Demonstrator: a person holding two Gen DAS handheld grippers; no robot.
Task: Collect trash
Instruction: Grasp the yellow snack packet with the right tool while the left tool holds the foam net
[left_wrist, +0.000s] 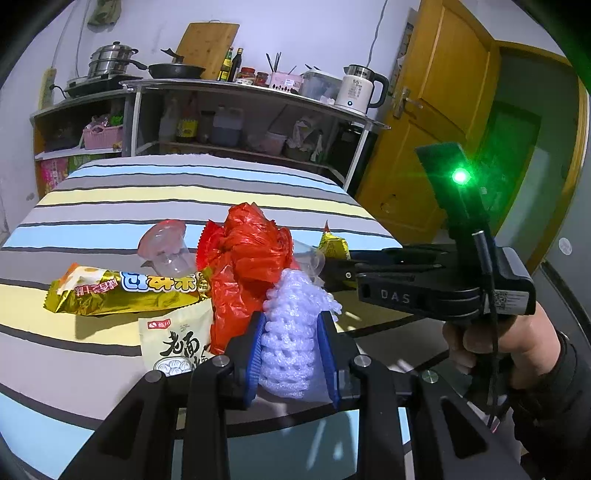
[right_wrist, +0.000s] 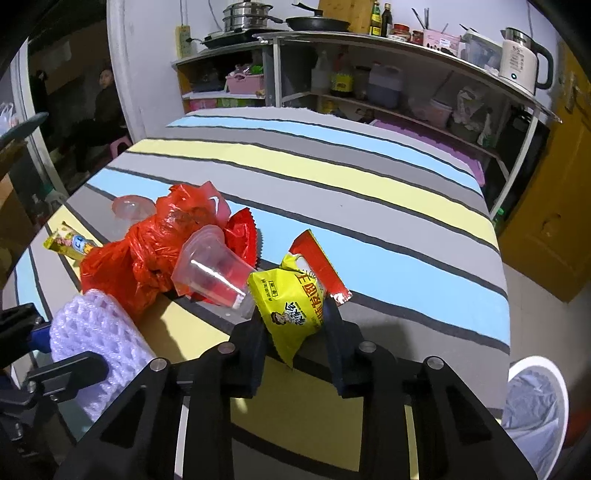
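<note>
Trash lies on a striped tablecloth (left_wrist: 110, 199). My left gripper (left_wrist: 292, 317) is shut on a white foam net (left_wrist: 295, 291), its blue pads pressing both sides; the net (right_wrist: 96, 332) also shows at the left of the right wrist view. My right gripper (right_wrist: 294, 312) is shut on a yellow snack packet (right_wrist: 280, 291) at the table's near edge. A knotted red plastic bag (left_wrist: 247, 254) (right_wrist: 147, 251) lies between them, with clear plastic cups (right_wrist: 210, 269) (left_wrist: 166, 247) beside it. Left of the bag lie a golden wrapper (left_wrist: 125, 291) and a pale dumpling packet (left_wrist: 177, 343).
A white bin with a liner (right_wrist: 535, 406) stands on the floor at the lower right. Behind the table is a metal shelf (right_wrist: 406, 44) with pots, bottles and a kettle. A yellow door (left_wrist: 436, 122) is on the right. A person sits in the doorway (right_wrist: 103, 103).
</note>
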